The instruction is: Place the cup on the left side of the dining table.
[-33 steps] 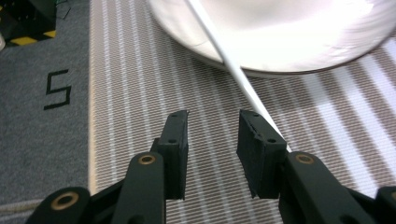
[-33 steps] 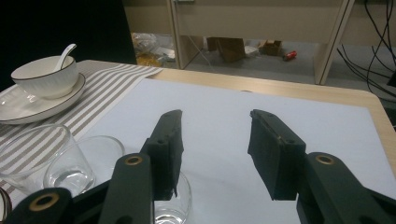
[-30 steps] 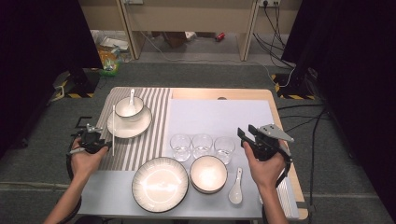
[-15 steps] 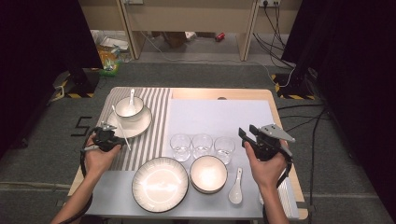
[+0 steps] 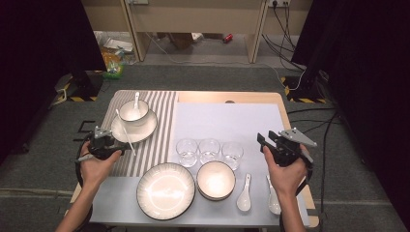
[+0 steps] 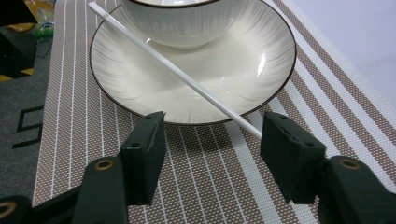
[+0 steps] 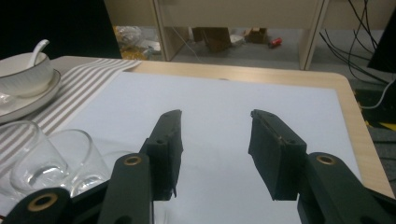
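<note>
We are laying a place setting, and our left tool (image 6: 212,135) is sitting low over the striped mat (image 6: 201,186), its jaws having just been opening, now standing wide with nothing pressed between them. The white chopstick (image 6: 187,78) is lying where we want it: slanting across the plate (image 6: 135,93), leaning past the bowl (image 6: 182,23) that is standing on that plate, its near tip reaching over the rim to just inside the tool's right-hand jaw without touching either pad. We judge that we are letting it rest there because the rim is propping it and keeping it off the mat.

In the high view the left tool (image 5: 104,145) is just beside the plate's (image 5: 147,133) near edge, so backing straight away should clear the stick without knocking it.

Our right tool (image 7: 215,140) is hovering open and empty over the white mat (image 7: 224,98), well apart from the setting, near the glasses (image 7: 51,158). It is waiting there, we think, because the spoons (image 5: 244,193) and the second bowl (image 5: 215,179) are lying within its reach at the near edge of the tabletop (image 5: 227,96)
</note>
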`<state>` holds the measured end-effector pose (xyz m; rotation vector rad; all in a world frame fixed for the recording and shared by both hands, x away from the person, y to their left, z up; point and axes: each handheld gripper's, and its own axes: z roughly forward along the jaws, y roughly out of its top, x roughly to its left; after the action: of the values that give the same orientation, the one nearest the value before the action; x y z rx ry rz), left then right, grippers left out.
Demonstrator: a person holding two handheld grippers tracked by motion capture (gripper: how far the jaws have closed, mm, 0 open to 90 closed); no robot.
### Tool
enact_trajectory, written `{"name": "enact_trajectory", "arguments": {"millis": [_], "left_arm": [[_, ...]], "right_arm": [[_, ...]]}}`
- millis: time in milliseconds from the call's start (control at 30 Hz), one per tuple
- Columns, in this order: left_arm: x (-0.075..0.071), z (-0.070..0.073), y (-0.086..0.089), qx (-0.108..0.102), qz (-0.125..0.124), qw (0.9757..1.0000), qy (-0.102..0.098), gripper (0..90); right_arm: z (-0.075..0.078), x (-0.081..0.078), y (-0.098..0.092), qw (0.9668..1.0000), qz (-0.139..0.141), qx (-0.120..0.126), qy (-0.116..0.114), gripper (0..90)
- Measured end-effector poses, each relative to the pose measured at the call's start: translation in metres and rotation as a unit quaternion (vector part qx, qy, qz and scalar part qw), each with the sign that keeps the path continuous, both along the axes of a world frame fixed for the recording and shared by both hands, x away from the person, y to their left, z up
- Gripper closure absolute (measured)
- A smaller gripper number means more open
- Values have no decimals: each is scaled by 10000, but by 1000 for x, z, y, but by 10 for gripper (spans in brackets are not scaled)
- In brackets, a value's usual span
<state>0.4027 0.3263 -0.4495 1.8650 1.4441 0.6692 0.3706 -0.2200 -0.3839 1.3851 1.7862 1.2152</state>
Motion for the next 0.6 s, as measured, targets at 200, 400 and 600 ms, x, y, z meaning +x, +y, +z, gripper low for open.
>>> {"name": "enact_trajectory", "arguments": {"millis": [200, 400, 600], "left_arm": [[-5, 5, -4, -157, -109, 9994, -275, 341], [-10, 9, -14, -329, -303, 9981, -424, 322], [-14, 16, -24, -359, -403, 9966, -617, 317]], "right_arm": [[-6, -1, -13, 9996, -132, -79, 231, 540], [-11, -2, -28, 9977, -223, -229, 599, 550], [-22, -3, -39, 9915, -313, -398, 1201, 570]]}}
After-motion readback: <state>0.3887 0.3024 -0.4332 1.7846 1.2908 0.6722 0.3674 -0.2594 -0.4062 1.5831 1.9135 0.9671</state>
